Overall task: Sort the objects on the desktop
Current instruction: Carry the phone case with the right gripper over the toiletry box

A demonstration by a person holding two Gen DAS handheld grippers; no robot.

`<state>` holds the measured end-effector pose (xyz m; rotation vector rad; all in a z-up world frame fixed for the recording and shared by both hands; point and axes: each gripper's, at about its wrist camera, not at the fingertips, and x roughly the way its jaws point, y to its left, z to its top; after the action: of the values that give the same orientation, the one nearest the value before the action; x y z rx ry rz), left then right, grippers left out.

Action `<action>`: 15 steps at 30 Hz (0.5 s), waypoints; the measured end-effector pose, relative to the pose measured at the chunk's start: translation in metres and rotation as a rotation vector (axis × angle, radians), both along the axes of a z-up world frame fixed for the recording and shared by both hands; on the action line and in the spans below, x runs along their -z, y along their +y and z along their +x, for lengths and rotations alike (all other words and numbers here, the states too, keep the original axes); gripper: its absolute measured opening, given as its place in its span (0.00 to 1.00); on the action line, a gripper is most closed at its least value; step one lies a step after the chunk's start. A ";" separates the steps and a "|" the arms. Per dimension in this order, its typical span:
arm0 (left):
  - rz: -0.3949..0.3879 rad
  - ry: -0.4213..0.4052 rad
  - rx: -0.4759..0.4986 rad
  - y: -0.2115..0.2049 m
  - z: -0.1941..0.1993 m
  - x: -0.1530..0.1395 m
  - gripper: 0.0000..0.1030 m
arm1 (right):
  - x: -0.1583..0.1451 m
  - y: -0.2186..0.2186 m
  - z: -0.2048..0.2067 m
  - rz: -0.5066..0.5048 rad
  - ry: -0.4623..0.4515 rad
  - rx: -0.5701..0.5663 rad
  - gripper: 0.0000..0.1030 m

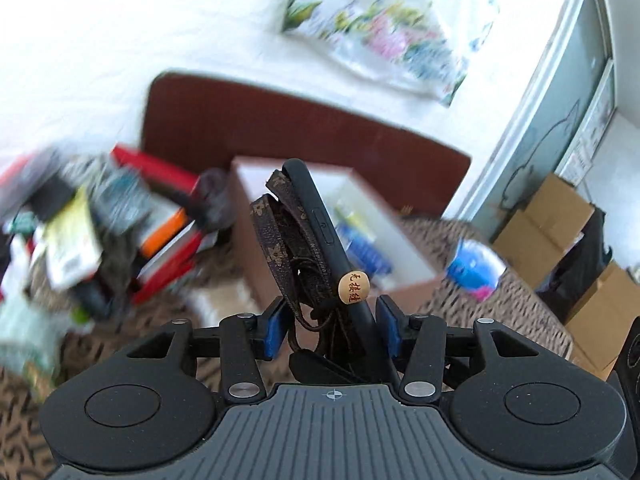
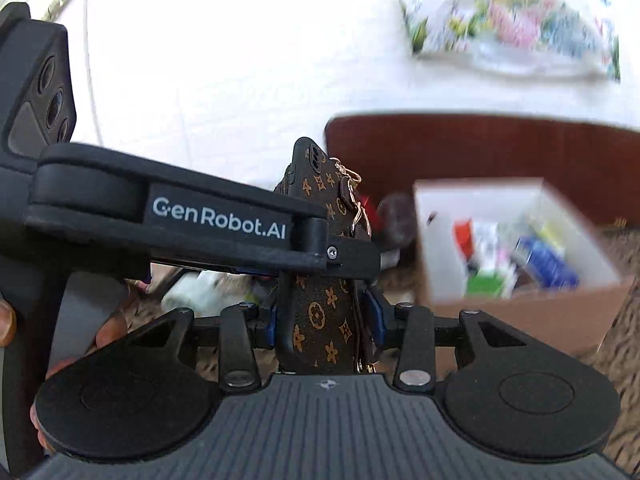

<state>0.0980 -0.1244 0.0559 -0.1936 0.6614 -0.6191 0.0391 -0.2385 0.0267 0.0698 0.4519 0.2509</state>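
A brown monogram phone case (image 2: 324, 312) with a black rim, brown strap and a wooden bead (image 1: 353, 281) is held up in the air by both grippers. My left gripper (image 1: 332, 328) is shut on the phone case (image 1: 316, 232), seen edge-on. My right gripper (image 2: 326, 320) is shut on the same case, seen from its patterned back. The left gripper's body (image 2: 160, 220) crosses the right wrist view. An open cardboard box (image 2: 520, 300) holding several small items stands on the patterned tablecloth beyond; it also shows in the left wrist view (image 1: 256, 264).
A cluttered pile with a red box (image 1: 160, 208) lies at the left. A blue-white packet (image 1: 476, 268) lies to the right of the box. A dark red headboard (image 1: 280, 128) and white wall are behind. Cardboard cartons (image 1: 560, 220) stand at the far right.
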 end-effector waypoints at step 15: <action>-0.124 -0.022 0.067 -0.096 0.119 -0.033 0.61 | -0.035 -0.089 0.107 -0.057 -0.046 0.103 0.45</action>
<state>0.2166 -0.2204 0.0887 -0.2804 0.6107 -0.7267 0.1459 -0.3278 0.0614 0.0315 0.4082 0.1376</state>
